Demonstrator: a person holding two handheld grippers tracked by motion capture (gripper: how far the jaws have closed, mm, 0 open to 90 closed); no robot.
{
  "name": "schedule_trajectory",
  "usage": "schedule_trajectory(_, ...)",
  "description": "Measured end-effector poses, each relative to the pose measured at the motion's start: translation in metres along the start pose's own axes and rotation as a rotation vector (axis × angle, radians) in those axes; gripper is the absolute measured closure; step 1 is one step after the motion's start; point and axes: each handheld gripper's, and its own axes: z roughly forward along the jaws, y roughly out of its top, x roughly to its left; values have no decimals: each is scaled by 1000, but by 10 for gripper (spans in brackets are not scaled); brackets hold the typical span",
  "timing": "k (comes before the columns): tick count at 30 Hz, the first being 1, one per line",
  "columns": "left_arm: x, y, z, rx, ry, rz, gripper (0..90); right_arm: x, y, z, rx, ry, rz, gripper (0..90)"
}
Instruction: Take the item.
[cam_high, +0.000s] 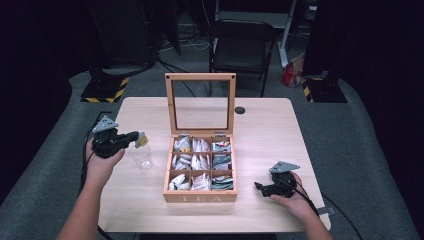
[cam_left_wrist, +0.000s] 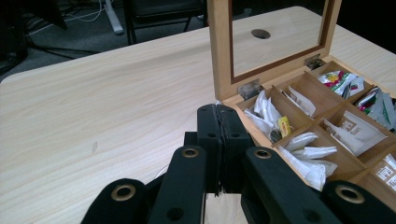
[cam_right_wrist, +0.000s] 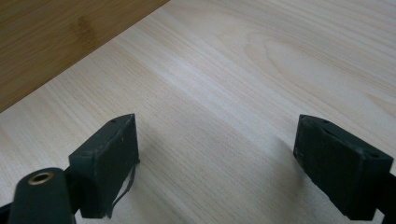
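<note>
- Left gripper (cam_high: 134, 138), left of frame, jaws pressed together, tea tag (cam_high: 142, 141) at the tip.
- Right gripper (cam_high: 261, 188), lower right, jaws wide over bare table (cam_high: 260, 130).
- Tea box (cam_high: 200, 196) at centre, lid up.

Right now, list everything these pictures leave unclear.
- Tea bags: print too small in the high view.
- Tea box: its far compartments are cut off by the right edge of the left gripper view.
- Left gripper: its shut jaws hide whatever they may pinch; in the high view the tip is a small blur.
- Clear glass: too faint to tell its contents.
- Right gripper: open, with the tea box's wall cropped top left.
</note>
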Motion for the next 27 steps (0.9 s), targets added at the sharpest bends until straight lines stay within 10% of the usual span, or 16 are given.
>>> schedule_trajectory(27,9,-32,15,43,7,-50,889,0,0,0,0,0,0,133)
